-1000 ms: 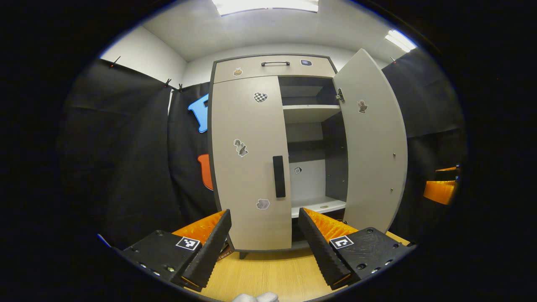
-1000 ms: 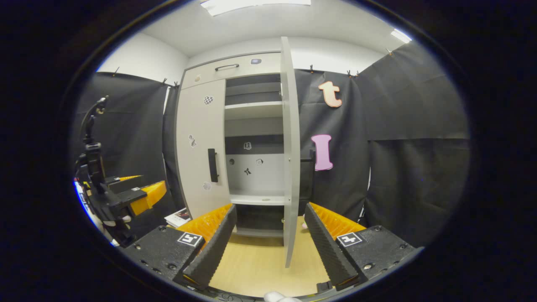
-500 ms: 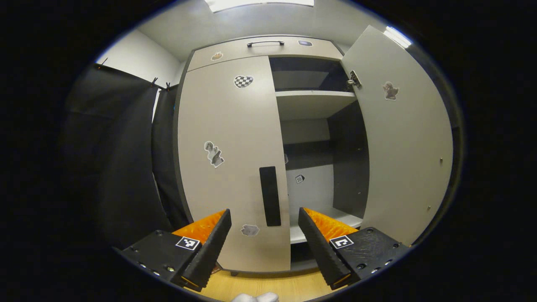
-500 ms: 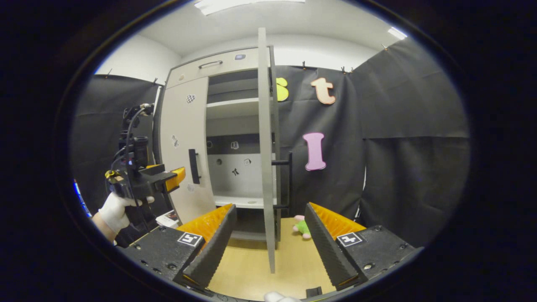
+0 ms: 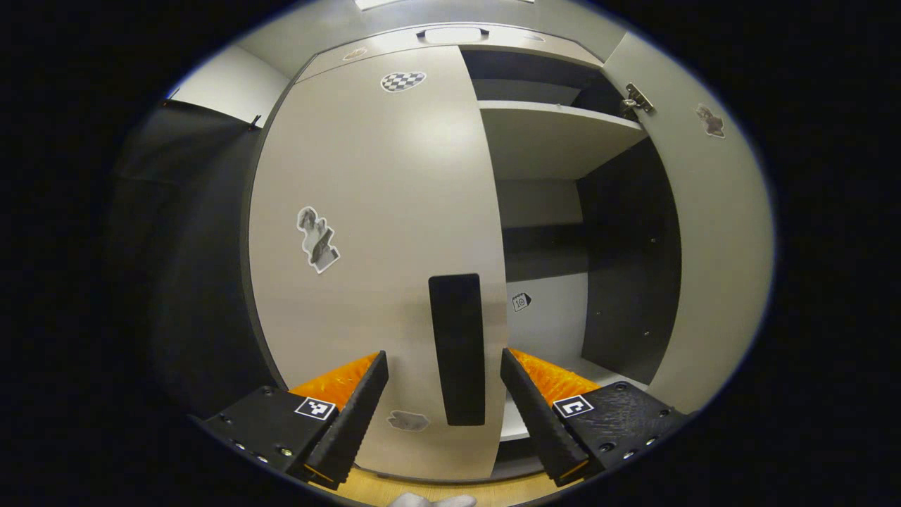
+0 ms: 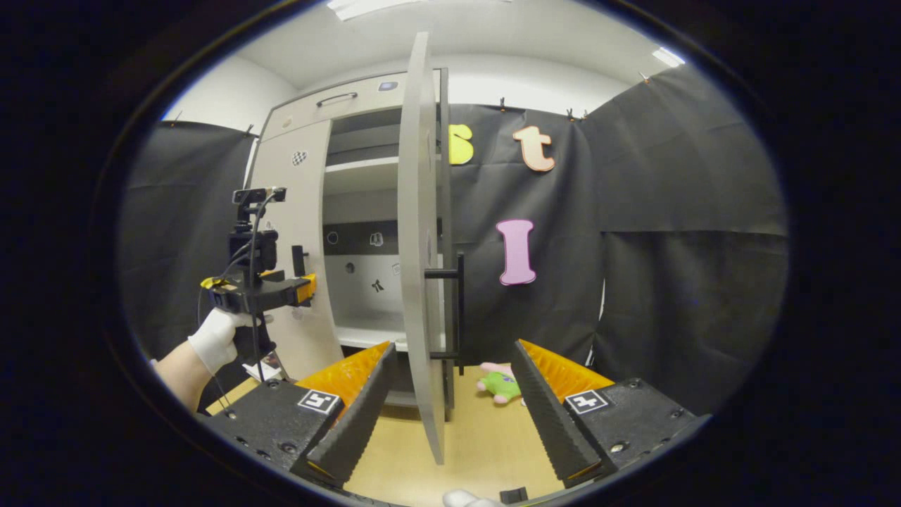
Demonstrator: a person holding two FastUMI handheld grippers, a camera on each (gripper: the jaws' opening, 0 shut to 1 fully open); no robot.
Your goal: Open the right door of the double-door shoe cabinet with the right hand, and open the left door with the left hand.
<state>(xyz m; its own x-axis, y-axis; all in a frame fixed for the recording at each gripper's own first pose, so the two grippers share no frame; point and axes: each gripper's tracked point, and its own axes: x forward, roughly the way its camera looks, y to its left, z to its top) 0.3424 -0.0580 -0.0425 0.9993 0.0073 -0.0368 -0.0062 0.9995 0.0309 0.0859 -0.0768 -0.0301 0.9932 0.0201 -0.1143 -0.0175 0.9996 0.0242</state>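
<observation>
The shoe cabinet's left door (image 5: pixel 373 211) is closed and close in front of the left gripper view. Its black upright handle (image 5: pixel 457 348) lines up with the gap of my open left gripper (image 5: pixel 443 408), a little ahead of the fingertips. The right door (image 5: pixel 711 232) stands swung out, baring the shelves (image 5: pixel 556 134). In the right gripper view that right door (image 6: pixel 420 267) is seen nearly edge-on with its bar handle (image 6: pixel 457 306). My right gripper (image 6: pixel 450 415) is open, not touching the door. The left gripper (image 6: pixel 264 292), held by a gloved hand (image 6: pixel 215 338), hovers at the left door (image 6: pixel 295 204).
A green and pink plush toy (image 6: pixel 496 384) lies on the wooden floor (image 6: pixel 479 451) behind the open right door. Black cloth walls (image 6: pixel 669 267) close in the booth on both sides. A top drawer (image 6: pixel 352 105) with a handle sits above the doors.
My left gripper has moved in close to the left door, so its handle now sits between the fingers. The open right door has shifted left in the right gripper view.
</observation>
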